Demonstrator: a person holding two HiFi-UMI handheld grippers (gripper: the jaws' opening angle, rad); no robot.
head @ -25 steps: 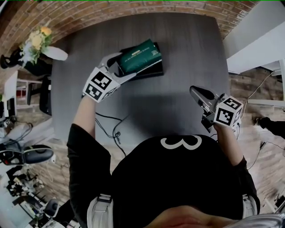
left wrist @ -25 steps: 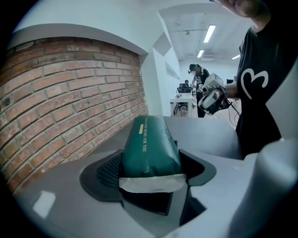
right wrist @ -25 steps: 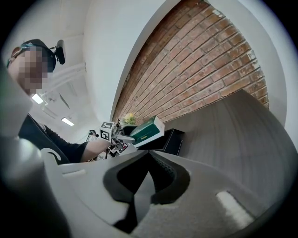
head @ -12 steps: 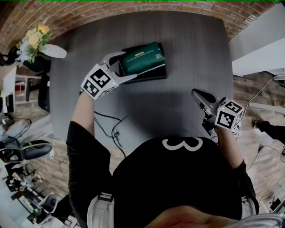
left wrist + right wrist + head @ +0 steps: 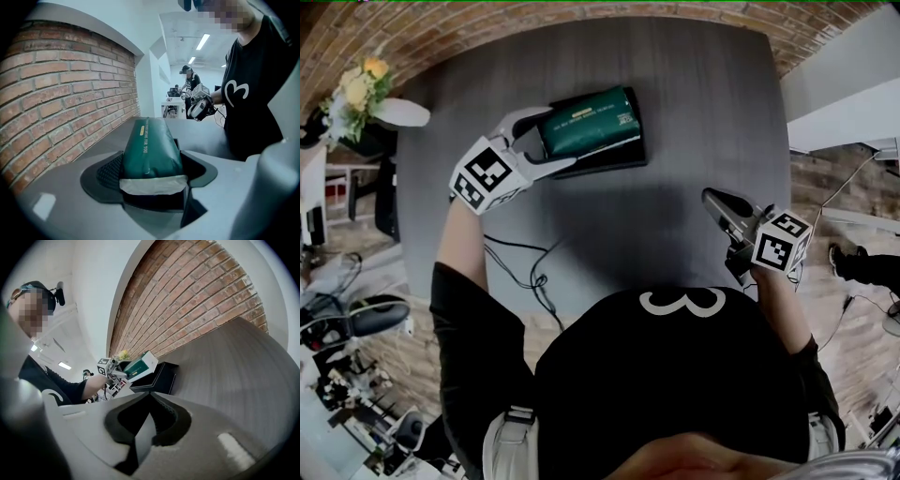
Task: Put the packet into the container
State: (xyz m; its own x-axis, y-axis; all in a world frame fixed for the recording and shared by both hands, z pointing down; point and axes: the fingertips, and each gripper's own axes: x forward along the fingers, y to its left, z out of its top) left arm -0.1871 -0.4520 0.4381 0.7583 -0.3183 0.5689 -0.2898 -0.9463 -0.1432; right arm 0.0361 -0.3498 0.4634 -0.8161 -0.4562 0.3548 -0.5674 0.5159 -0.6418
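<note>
A dark green packet (image 5: 586,124) with a white sealed end lies tilted over a shallow black container (image 5: 614,155) at the back middle of the grey table (image 5: 703,112). My left gripper (image 5: 546,136) is shut on the packet's near left end, one finger on each side. In the left gripper view the packet (image 5: 150,145) fills the gap in the left gripper (image 5: 152,164), white seal nearest. My right gripper (image 5: 712,197) is shut and holds nothing at the table's front right. The right gripper view has the right gripper (image 5: 149,401), the raised packet (image 5: 136,366) and the container (image 5: 161,378).
A vase of flowers (image 5: 356,94) stands off the table's back left corner. A black cable (image 5: 525,267) trails over the table's front left. A brick wall (image 5: 581,19) runs behind the table, and white furniture (image 5: 844,103) stands to the right.
My left gripper has drawn a little to the left, with the packet still lying over the container. The right gripper has stayed where it was.
</note>
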